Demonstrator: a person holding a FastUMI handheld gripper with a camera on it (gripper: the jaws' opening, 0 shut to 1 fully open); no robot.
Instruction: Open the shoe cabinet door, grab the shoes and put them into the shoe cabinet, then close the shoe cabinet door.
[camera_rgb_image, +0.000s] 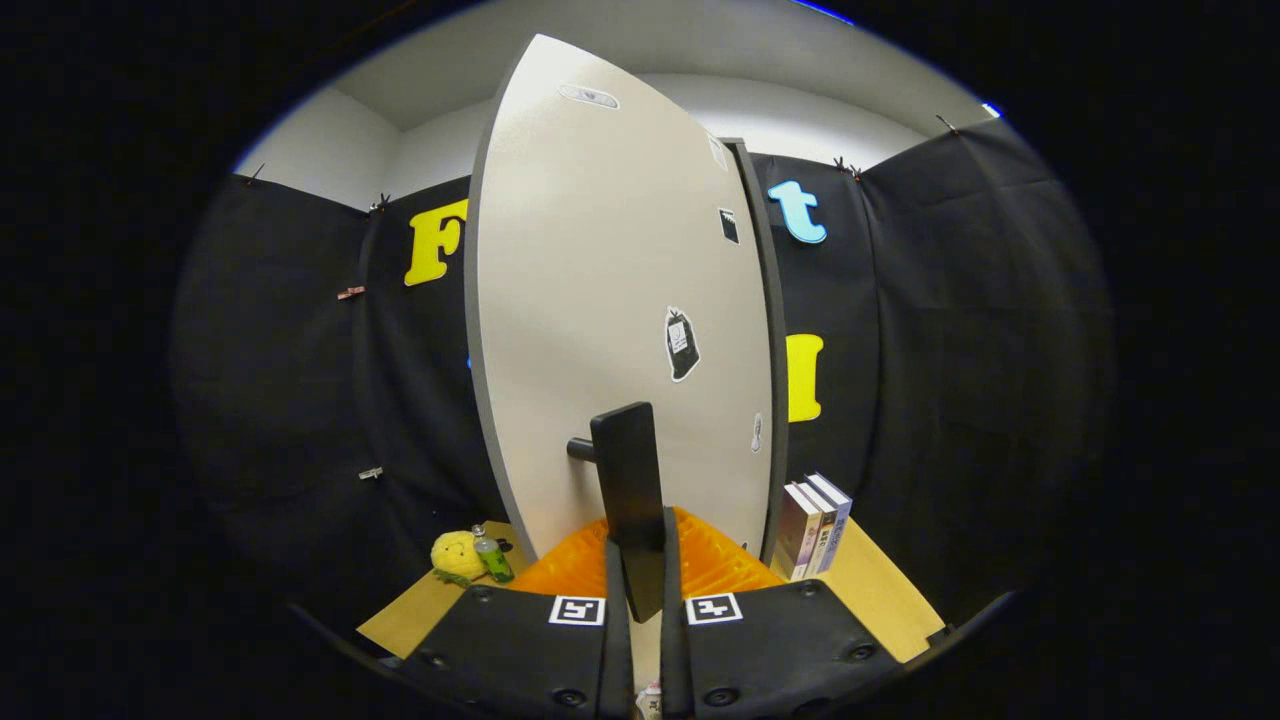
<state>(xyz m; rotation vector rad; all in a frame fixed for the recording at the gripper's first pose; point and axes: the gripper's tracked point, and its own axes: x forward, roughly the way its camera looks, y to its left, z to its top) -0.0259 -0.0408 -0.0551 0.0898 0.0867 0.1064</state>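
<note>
The cabinet door (610, 300) blocks straight ahead; books (815, 525) crowd its right side.

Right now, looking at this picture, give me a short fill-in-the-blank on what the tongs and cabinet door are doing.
1. The tongs are shut on the door's black ____.
2. The cabinet door carries stickers and stands ____.
3. The books stand on the door's ____ side.
4. Beside the green bottle sits a ____ plush toy.

Missing: handle; open; right; yellow
</note>
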